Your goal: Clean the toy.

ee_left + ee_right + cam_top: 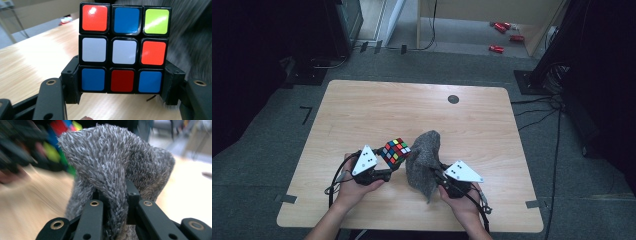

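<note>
Left gripper [388,172]: jaws partway apart, clamped on the bottom row of the puzzle cube [124,47], one pad on each side; the cube stands above them, clear of the table [362,115].
Right gripper [113,201]: jaws pinched tight on a fold of the grey fuzzy cloth [110,165], which rises ahead of them and hangs down around them.
Cube and cloth: just beside each other, the cloth on the cube's right in the high view.
Room: bare wood stretches ahead of both grippers; the near table edge lies close behind the hands.
</note>
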